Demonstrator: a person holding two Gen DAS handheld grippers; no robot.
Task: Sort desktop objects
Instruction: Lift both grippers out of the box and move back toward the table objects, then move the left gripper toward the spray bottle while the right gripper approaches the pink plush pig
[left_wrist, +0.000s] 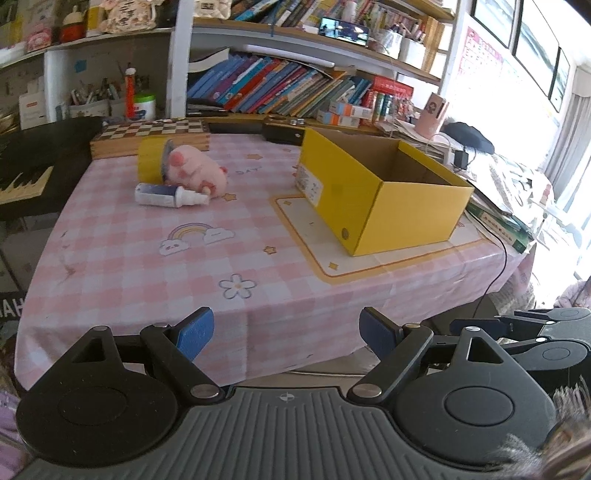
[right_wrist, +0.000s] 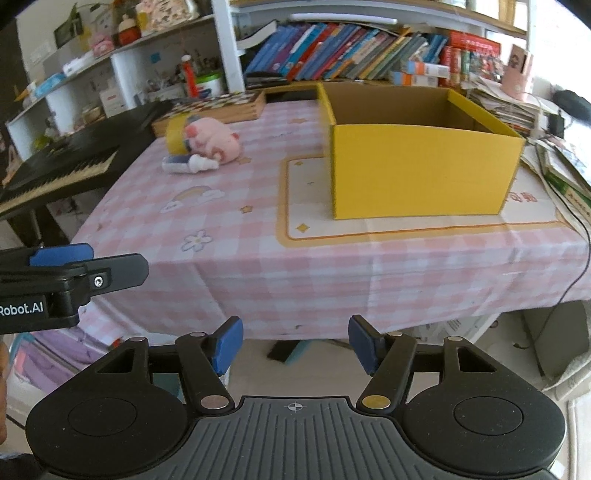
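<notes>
A pink plush toy (left_wrist: 197, 168) lies at the far left of the pink checked table (left_wrist: 155, 258), against a yellow can (left_wrist: 149, 162) lying on its side. A white spray bottle (left_wrist: 171, 195) lies flat in front of them. An open yellow cardboard box (left_wrist: 376, 188) stands at the right; what shows of its inside looks bare. The same toy (right_wrist: 212, 140), bottle (right_wrist: 188, 163) and box (right_wrist: 417, 173) show in the right wrist view. My left gripper (left_wrist: 287, 334) is open and empty, before the table's front edge. My right gripper (right_wrist: 295, 343) is open and empty, below the front edge.
A wooden chessboard box (left_wrist: 151, 138) sits behind the toy. A keyboard (right_wrist: 55, 173) stands left of the table. Bookshelves (left_wrist: 288, 88) line the back. Papers, books and a black cable (left_wrist: 498, 243) crowd the right edge. The left gripper's body (right_wrist: 70, 273) shows at left in the right wrist view.
</notes>
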